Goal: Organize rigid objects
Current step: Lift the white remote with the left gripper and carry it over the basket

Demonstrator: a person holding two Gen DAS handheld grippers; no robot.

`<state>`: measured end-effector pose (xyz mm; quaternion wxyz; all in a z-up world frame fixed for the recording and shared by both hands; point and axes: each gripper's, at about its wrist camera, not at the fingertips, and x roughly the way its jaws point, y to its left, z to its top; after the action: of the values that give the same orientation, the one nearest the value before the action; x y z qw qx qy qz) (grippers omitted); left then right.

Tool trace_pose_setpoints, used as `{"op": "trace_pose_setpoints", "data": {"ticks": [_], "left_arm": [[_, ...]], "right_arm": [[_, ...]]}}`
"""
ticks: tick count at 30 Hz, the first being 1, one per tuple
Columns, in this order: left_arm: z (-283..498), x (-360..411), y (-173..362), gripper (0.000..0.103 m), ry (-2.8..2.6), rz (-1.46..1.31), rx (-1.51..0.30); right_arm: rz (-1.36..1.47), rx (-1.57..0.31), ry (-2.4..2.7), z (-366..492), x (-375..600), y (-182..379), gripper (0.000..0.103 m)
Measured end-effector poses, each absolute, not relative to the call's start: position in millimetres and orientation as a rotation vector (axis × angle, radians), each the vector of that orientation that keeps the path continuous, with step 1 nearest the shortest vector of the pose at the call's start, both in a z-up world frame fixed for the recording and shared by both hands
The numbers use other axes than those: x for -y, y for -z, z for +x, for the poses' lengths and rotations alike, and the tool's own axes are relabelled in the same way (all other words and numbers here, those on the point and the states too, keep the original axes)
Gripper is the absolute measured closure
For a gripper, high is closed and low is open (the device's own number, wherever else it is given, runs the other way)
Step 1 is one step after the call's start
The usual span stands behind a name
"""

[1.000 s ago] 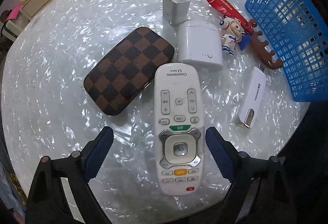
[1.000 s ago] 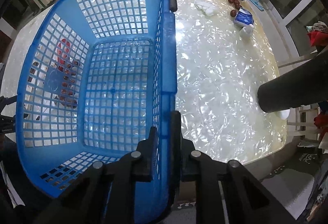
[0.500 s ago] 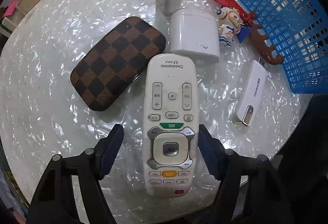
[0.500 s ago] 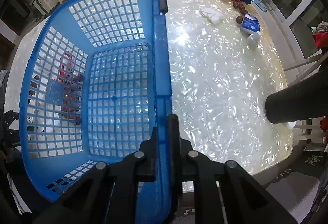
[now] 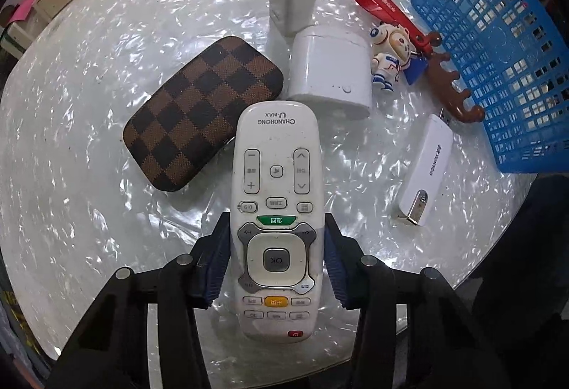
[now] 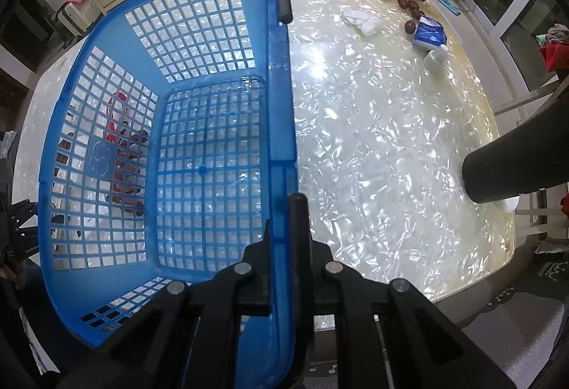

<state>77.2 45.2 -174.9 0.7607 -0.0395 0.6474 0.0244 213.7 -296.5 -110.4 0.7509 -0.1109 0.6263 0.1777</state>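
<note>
A white remote control lies on the pearly round table, its buttons facing up. My left gripper points straight down over its lower half. The jaws are closing, and both blue pads touch the remote's long sides. In the right wrist view, a blue lattice basket stands on the table. My right gripper is shut on its near rim. The same basket shows at the right edge of the left wrist view.
Beyond the remote lie a brown checkered case, a white plug charger, a white earbud case, an astronaut keychain, a brown antler piece and a white USB stick. A dark cylinder juts in at the right.
The left gripper's fingers have closed in from wide apart until they meet the remote's sides, and the gripper has come nearer to it. The right gripper stays clamped on the basket rim.
</note>
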Motion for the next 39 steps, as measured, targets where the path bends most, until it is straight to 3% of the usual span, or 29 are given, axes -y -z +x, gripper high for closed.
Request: {"op": "trace_pose_setpoints", "data": {"ticks": [21,39], "left_arm": [[72.2,-38.7,81.1,0.051,-0.060,-0.043,-1.226],[144.7,78.7,-0.6,0.051,0.202,0.049,-1.048]], "right_arm": [[-0.198,-1.332,-0.434,204.1,305.7,104.9,0.094],[-0.149,-1.296,-0.474,205.6,311.6,103.9,0.094]]}}
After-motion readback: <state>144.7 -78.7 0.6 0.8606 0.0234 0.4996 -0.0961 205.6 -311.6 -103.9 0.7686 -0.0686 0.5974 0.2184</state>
